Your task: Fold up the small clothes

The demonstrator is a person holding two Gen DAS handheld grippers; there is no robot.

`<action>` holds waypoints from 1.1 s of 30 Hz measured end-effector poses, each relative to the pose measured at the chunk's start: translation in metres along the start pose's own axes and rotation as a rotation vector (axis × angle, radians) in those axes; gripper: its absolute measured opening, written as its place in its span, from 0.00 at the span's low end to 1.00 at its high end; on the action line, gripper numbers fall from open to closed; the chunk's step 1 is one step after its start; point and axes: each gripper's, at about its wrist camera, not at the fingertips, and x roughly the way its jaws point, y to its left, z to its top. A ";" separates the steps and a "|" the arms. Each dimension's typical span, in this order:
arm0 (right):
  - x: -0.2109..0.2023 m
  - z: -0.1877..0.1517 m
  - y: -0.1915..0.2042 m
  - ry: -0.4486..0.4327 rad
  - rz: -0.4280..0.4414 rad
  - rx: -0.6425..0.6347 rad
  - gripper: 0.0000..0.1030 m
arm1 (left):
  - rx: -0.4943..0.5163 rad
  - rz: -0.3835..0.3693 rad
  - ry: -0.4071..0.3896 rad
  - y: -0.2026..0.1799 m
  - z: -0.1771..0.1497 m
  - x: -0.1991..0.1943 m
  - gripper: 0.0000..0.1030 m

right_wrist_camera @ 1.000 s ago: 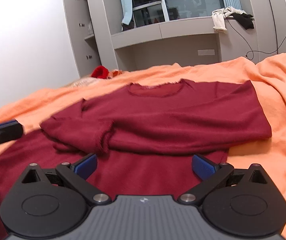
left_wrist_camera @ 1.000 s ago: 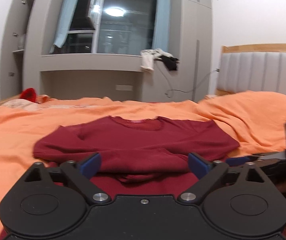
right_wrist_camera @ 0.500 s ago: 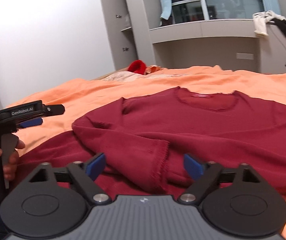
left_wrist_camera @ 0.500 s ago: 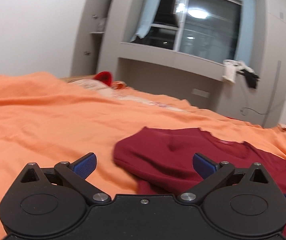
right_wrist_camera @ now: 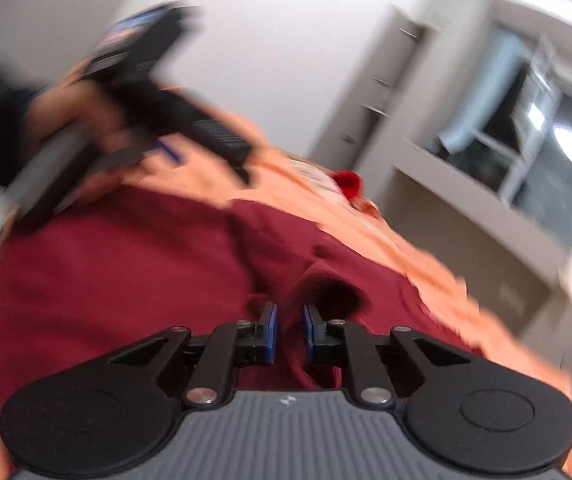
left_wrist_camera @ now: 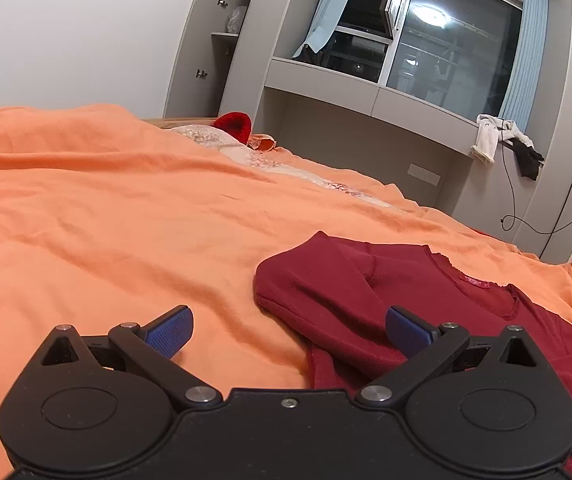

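Observation:
A dark red long-sleeved shirt (left_wrist_camera: 325, 292) lies on the orange bedspread (left_wrist_camera: 106, 220), its sleeve folded across the body. My left gripper (left_wrist_camera: 286, 328) is open, low over the bed at the shirt's left shoulder edge; its right finger hangs above the cloth and nothing is between the fingers. In the blurred, tilted right wrist view, my right gripper (right_wrist_camera: 289, 330) has its jaws closing, with a raised fold of the shirt (right_wrist_camera: 126, 272) filling the narrow gap between the blue pads. A person's hand (right_wrist_camera: 70, 120) holds the other gripper at the upper left.
A bright red item (left_wrist_camera: 234, 124) and a pale patterned cloth (left_wrist_camera: 254, 156) lie at the far end of the bed. Behind stand grey cabinets under a dark window, with clothes (left_wrist_camera: 489, 140) and a cable hanging at the right.
My left gripper swung left, so the shirt now sits at its right. My right gripper rolled, moved onto the folded sleeve and went from wide open to nearly closed on the cloth.

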 end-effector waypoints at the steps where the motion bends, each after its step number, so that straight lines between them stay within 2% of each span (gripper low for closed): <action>1: -0.003 0.000 0.010 0.002 0.021 -0.048 0.15 | -0.004 0.001 0.002 0.001 0.000 0.000 0.99; 3: -0.008 -0.003 0.028 0.014 0.064 -0.121 0.15 | -0.009 0.003 0.010 0.002 0.000 0.002 0.99; 5: -0.011 -0.006 0.041 0.015 0.069 -0.166 0.15 | -0.010 0.005 0.015 0.001 0.001 0.003 0.99; 8: -0.020 -0.010 0.040 -0.004 0.092 -0.156 0.17 | 0.001 0.007 0.024 -0.001 -0.001 0.004 0.99; 9: -0.022 -0.009 0.035 -0.011 0.108 -0.130 0.19 | 0.008 0.007 0.028 -0.002 -0.001 0.005 0.99; 11: -0.027 -0.009 0.024 -0.020 0.123 -0.063 0.34 | 0.022 0.006 0.039 -0.003 -0.002 0.005 0.99; 12: -0.029 -0.009 0.019 -0.027 0.125 -0.030 0.37 | 0.029 0.006 0.046 -0.004 -0.003 0.006 0.99; 15: -0.036 -0.007 0.000 -0.051 0.103 0.105 0.51 | 0.043 0.008 0.070 -0.005 -0.005 0.010 0.99; 17: -0.037 -0.007 -0.016 -0.055 0.075 0.220 0.67 | 0.046 0.013 0.091 -0.006 -0.006 0.014 0.99; 19: -0.033 -0.007 -0.036 -0.042 0.049 0.356 0.69 | 0.048 0.019 0.110 -0.005 -0.007 0.017 0.99; 22: -0.021 -0.016 -0.072 0.015 0.047 0.621 0.67 | 0.068 0.025 0.141 -0.006 -0.009 0.021 0.99; 24: -0.012 -0.028 -0.094 0.046 0.063 0.791 0.59 | 0.094 0.028 0.161 -0.008 -0.011 0.023 0.99; 26: -0.002 -0.036 -0.107 0.071 0.076 0.891 0.46 | 0.121 0.028 0.176 -0.010 -0.012 0.023 0.99; 28: 0.007 -0.039 -0.112 0.088 0.105 0.920 0.45 | 0.151 0.021 0.189 -0.012 -0.013 0.022 0.99; 31: 0.016 -0.042 -0.110 0.133 0.208 0.911 0.44 | 0.189 0.008 0.200 -0.014 -0.015 0.020 0.99; 32: 0.019 -0.039 -0.104 0.151 0.216 0.884 0.32 | 0.199 0.004 0.202 -0.015 -0.016 0.019 0.99; 33: 0.020 -0.036 -0.095 0.166 0.203 0.842 0.25 | 0.207 0.001 0.205 -0.015 -0.016 0.019 0.99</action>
